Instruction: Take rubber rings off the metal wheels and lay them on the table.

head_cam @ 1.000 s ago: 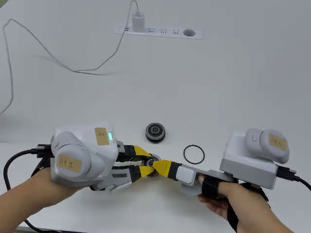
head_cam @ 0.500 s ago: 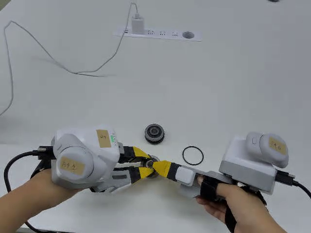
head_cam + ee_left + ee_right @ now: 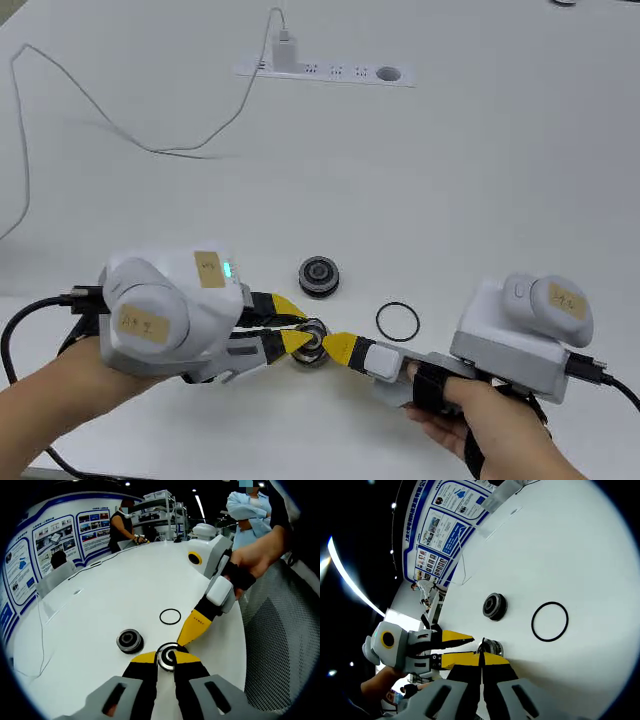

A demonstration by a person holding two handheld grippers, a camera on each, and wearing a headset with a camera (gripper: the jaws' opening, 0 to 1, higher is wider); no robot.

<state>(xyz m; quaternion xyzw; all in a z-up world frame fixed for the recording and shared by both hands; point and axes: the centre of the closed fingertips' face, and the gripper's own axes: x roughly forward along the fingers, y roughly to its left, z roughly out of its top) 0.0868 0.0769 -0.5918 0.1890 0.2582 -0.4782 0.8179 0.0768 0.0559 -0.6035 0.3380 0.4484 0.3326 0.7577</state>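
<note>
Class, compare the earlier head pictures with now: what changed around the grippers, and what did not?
The left gripper shifted slightly left, still clamping the metal wheel; the right gripper drew its tip back a little, baring more of the wheel. The second wheel and the loose rubber ring lie unmoved on the table.

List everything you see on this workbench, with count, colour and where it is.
Table: one, white, under everything.
Power strip: one, white, far edge.
Cable: one, pale, trailing left from the strip.
Loose ring: one, black, flat on table, right of centre.
Free wheel: one, metal and black, centre.
Held wheel: one, metal, between left gripper's jaws.
Left gripper: white, yellow tips, clamping held wheel.
Right gripper: white, yellow tips, shut at held wheel.
Hands: two, holding the grippers.
</note>
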